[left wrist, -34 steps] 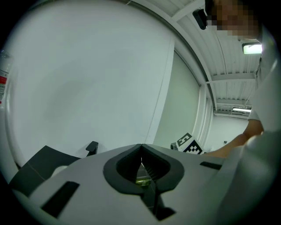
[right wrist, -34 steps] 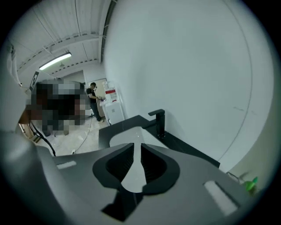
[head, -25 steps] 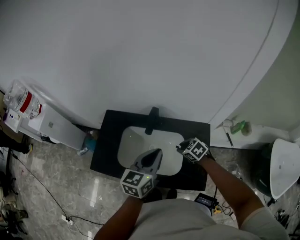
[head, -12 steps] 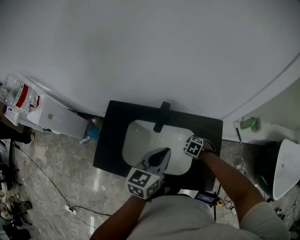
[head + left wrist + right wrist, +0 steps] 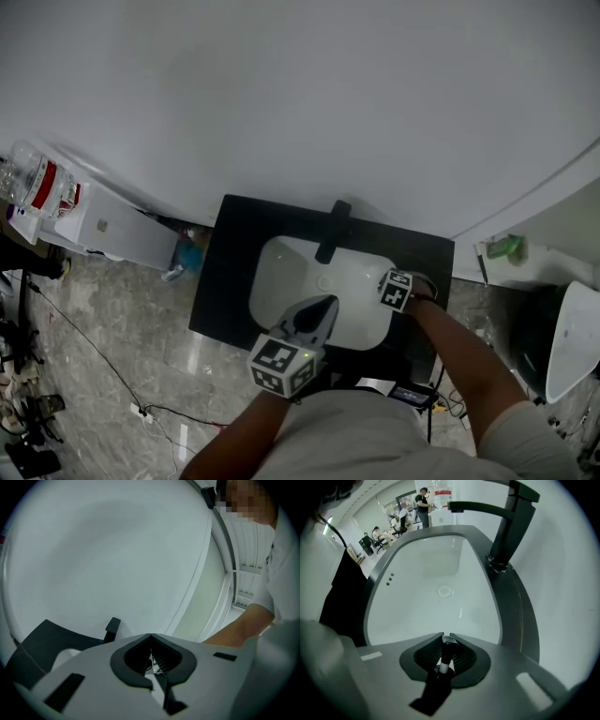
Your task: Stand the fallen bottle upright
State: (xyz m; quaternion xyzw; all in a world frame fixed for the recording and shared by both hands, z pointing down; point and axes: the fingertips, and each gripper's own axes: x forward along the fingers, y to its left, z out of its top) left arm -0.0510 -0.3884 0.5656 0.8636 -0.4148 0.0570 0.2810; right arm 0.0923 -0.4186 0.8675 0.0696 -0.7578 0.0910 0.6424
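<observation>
**Right gripper** (image 5: 446, 637): forearm enters from the lower right of the head view. The gripper points down over the right edge of the basin, marker cube on top. Its jaws are closing, with their tips against the cap of the bottle (image 5: 442, 660).

**Left gripper** (image 5: 151, 635): held low at bottom centre of the head view, aimed up-frame at the basin. Jaws clenched tip to tip, with nothing between them.

**Bottle**: slim and dark with a pale band, at lower centre of the right gripper view. Its lower part merges with the dark gap between the jaws. Whether it stands or lies cannot be told. In the head view the right gripper hides it.

**Surface** (image 5: 220, 281): black, carrying a white sink basin (image 5: 300, 281) and a black faucet (image 5: 333, 232).

**Room**: a white wall (image 5: 281, 94) fills the upper frame. The floor (image 5: 122, 356) is grey stone with loose cables (image 5: 94, 375). A white appliance (image 5: 103, 234) stands at the left.
</observation>
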